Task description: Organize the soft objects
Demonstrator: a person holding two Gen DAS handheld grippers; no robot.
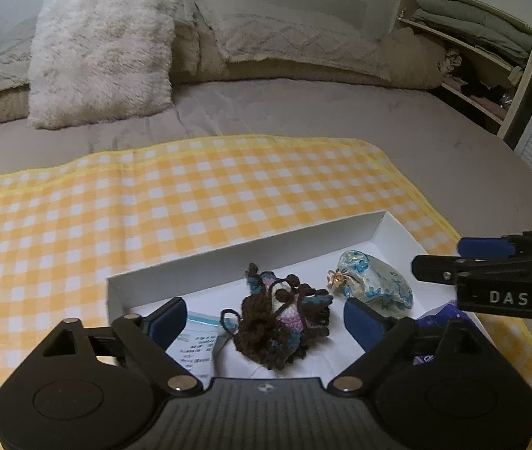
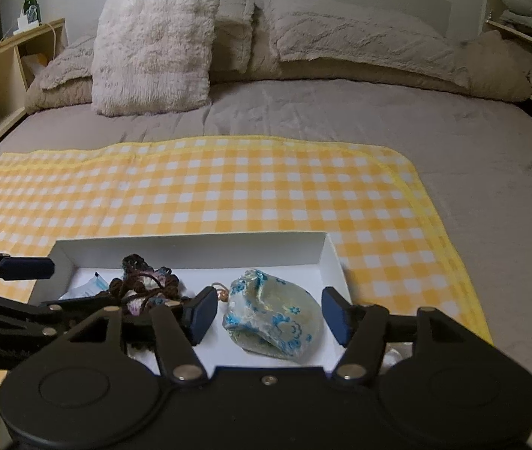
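so both grippers are spread wide over the white box [image 2: 331, 258]: the left gripper [image 1: 266, 318] straddles the crocheted toy [image 1: 284, 318] mid-box, the right gripper [image 2: 269, 311] brackets the floral pouch [image 2: 273, 318] lying toward the box's right end

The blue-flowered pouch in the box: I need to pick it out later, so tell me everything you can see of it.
The pouch is a small bag of shiny, silky-looking cloth, pale grey-green with blue flowers. It lies slumped and creased on its side on the floor of the white box, toward the right end. A small coppery ornament sits at its gathered end, facing the crocheted doll. The open right gripper has a finger on each side of it, with no contact visible.
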